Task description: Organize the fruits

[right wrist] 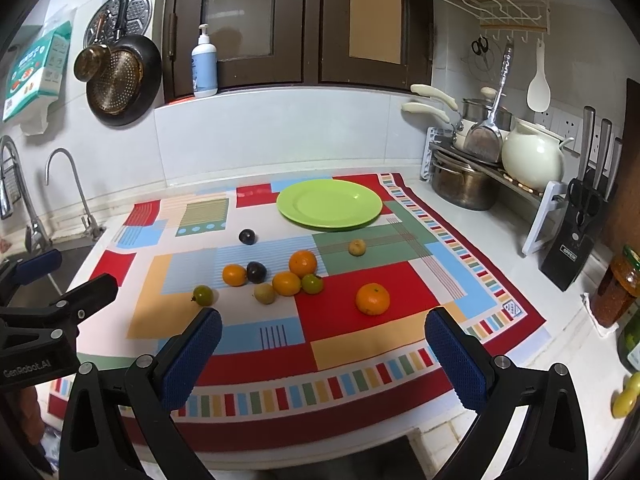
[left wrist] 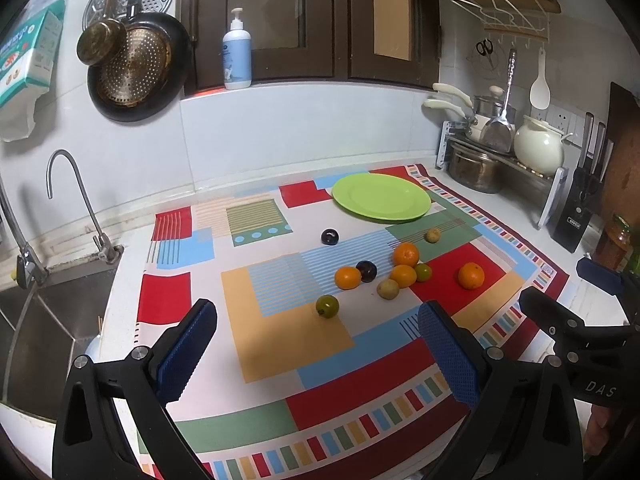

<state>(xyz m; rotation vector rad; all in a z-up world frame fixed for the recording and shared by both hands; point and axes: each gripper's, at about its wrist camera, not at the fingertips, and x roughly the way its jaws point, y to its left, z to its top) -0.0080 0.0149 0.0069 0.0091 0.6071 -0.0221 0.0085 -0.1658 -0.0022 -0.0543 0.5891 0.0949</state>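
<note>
Right wrist view: both my jaws spread, empty. Plate (right wrist: 329,203) bare, fruit loose on cloth (right wrist: 360,344). I judge nearest orange (right wrist: 372,299) first; centre jaws, squeeze gently.

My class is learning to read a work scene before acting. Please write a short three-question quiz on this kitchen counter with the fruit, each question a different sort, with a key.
1. True or false: the green plate already holds fruit.
2. How many oranges lie on the patterned cloth?
3. Multiple choice: both the left gripper and the right gripper are A) shut on a fruit, B) open and holding nothing, C) out of view.

Key
1. False; the plate is bare.
2. Four: one lone orange apart on the red patch, and three oranges in the central cluster.
3. B
</note>
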